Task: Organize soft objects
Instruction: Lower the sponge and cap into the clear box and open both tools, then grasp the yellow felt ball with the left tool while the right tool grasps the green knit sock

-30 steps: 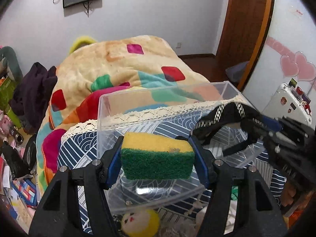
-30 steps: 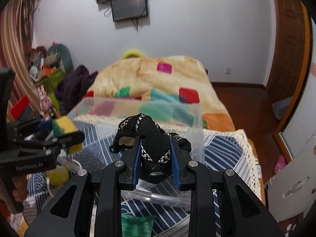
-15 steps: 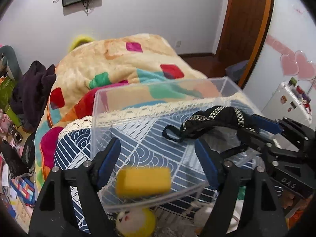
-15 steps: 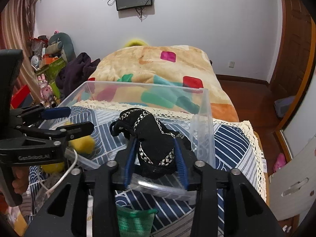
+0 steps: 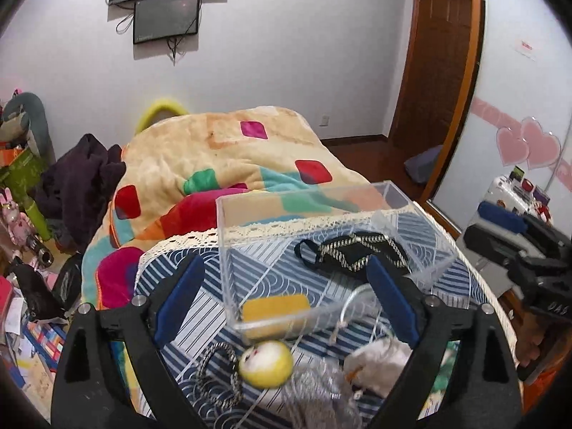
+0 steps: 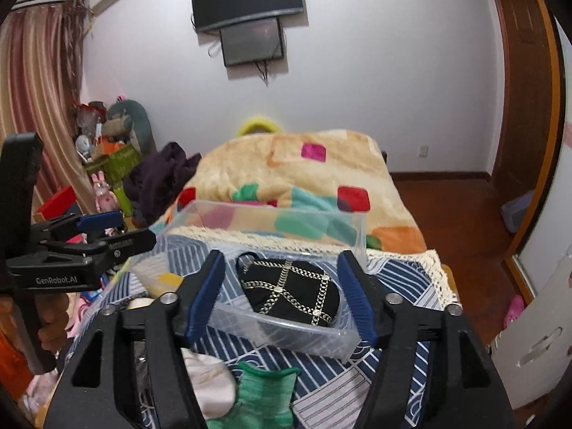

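Observation:
A clear plastic box [image 5: 228, 243] [image 6: 359, 236] stands on the blue patterned tablecloth. Inside it lie a yellow sponge [image 5: 275, 305] [image 6: 168, 279] and a black pouch with gold chain trim [image 5: 352, 254] [image 6: 293, 291]. My left gripper [image 5: 286, 298] is open and empty, above and in front of the box. My right gripper [image 6: 282, 295] is open and empty, its jaws spread on either side of the pouch, above the box's near wall. Each gripper shows in the other's view: the right one at the right edge of the left wrist view [image 5: 500, 228], the left one at the left edge of the right wrist view [image 6: 107, 232].
Loose items lie on the cloth in front of the box: a yellow and white plush ball [image 5: 266, 363], a white plush [image 5: 379, 361] [image 6: 209, 379], a green knit piece [image 6: 264, 397], a black cord loop [image 5: 218, 375]. Behind is a bed with a colourful blanket [image 5: 221, 150].
Both grippers opened and drew back. The sponge dropped from the left gripper into the box, and the black pouch left the right gripper and now lies in the box.

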The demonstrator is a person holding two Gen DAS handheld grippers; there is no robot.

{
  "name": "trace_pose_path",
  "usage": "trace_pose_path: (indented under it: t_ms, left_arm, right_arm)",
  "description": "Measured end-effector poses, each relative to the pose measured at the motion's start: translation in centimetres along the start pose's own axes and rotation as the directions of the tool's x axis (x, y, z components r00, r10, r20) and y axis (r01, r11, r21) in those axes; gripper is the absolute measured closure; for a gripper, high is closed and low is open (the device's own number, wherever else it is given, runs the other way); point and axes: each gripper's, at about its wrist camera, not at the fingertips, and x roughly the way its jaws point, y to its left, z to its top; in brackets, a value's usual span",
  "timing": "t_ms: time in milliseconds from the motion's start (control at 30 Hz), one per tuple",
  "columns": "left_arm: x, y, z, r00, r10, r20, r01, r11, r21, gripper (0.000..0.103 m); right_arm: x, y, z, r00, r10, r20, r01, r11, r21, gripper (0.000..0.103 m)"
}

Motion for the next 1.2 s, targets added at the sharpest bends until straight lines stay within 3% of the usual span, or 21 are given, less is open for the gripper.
trace_pose_path:
  t_ms: [233, 333, 533, 567, 633, 767, 900, 967, 1100, 1200]
  left_arm:
    - [-1.4, -0.1, -3.2, 1.0, 0.019, -0.013, -0.019, 0.999, 0.047, 0.01]
    - [-0.9, 0.7, -4.8, 0.999, 0.025, -0.045, -0.024, 0.999, 0.032, 0.01]
    - [0.7, 1.9, -7.6, 0.991, 0.11, -0.073, -0.108, 0.994, 0.035, 0.01]
    - [0.9, 2.1, -7.9, 0.99, 0.114, -0.077, -0.112, 0.993, 0.031, 0.011]
    - [1.1, 2.4, -8.6, 0.991, 0.106, -0.085, -0.105, 0.994, 0.018, 0.024]
    - [1.7, 2.9, -9.0, 0.991, 0.084, -0.104, -0.084, 0.996, -0.002, 0.031]
    - [2.2, 2.9, -8.9, 0.992, 0.056, -0.117, -0.059, 0.998, -0.024, 0.038]
    - [2.3, 2.8, -8.8, 0.992, 0.052, -0.113, -0.055, 0.998, -0.024, 0.039]
    - [2.4, 2.2, -8.7, 0.993, 0.054, -0.106, -0.056, 0.998, -0.011, 0.039]
    - [2.8, 2.4, -8.5, 0.993, 0.035, -0.114, -0.038, 0.999, -0.026, 0.039]
  right_arm:
    - [-0.9, 1.5, -1.3, 0.999, 0.032, 0.017, -0.031, 0.999, -0.034, 0.032]
    - [-0.4, 1.6, -2.5, 0.999, 0.047, -0.015, -0.047, 0.999, -0.024, 0.032]
    - [1.1, 0.8, -5.8, 0.993, 0.026, -0.113, -0.026, 1.0, 0.0, 0.032]
    - [1.7, 0.5, -6.4, 0.99, 0.026, -0.14, -0.024, 1.0, 0.01, 0.032]
    - [2.3, 0.1, -7.4, 0.984, 0.019, -0.176, -0.015, 1.0, 0.022, 0.032]
    - [4.0, -0.8, -9.0, 0.963, 0.04, -0.268, -0.028, 0.998, 0.049, 0.032]
    - [4.0, -1.6, -10.0, 0.953, 0.098, -0.288, -0.068, 0.992, 0.11, 0.033]
    - [4.0, -1.6, -10.4, 0.951, 0.102, -0.293, -0.072, 0.991, 0.112, 0.038]
    - [2.9, -1.7, -10.4, 0.953, 0.127, -0.276, -0.096, 0.988, 0.125, 0.057]
    - [1.9, -1.7, -9.8, 0.964, 0.098, -0.247, -0.072, 0.991, 0.11, 0.059]
